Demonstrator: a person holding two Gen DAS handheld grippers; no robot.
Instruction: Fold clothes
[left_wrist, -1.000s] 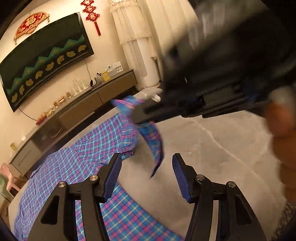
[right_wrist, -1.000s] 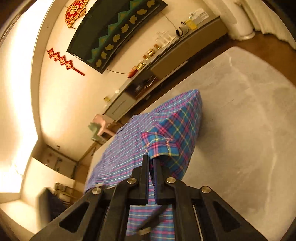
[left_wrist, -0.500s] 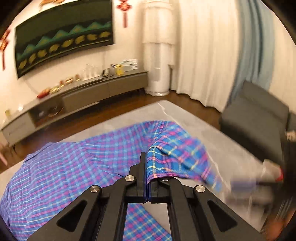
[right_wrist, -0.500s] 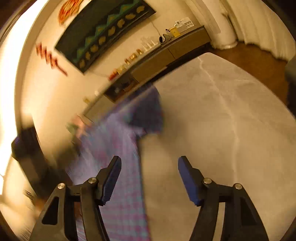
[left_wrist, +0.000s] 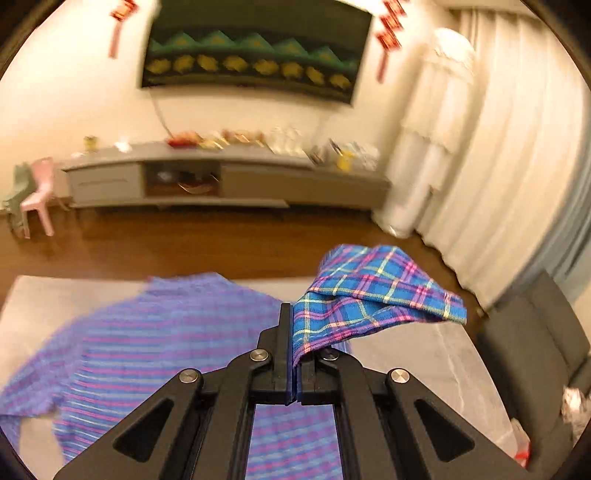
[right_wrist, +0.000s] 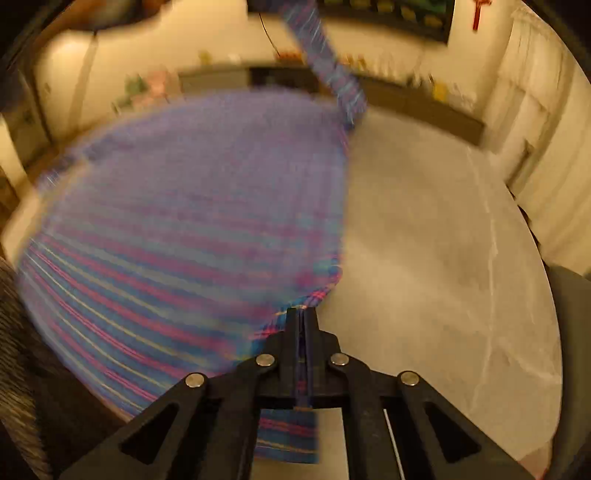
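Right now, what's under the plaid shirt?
The plaid shirt lies spread on a grey table, bare to its right. The left gripper and right gripper each pinch an edge. Anything beneath the cloth is covered.

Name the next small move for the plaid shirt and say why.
Probably carry the lifted sleeve inward over the shirt body and lay it down: the left tongs pinch it raised above the table, while the right tongs clamp the shirt's edge.

I see cream walls in warm light, a long grey media cabinet (left_wrist: 221, 181) on dark wood floor (left_wrist: 184, 243), pale curtains (left_wrist: 509, 166), a pink child's chair (left_wrist: 38, 195).
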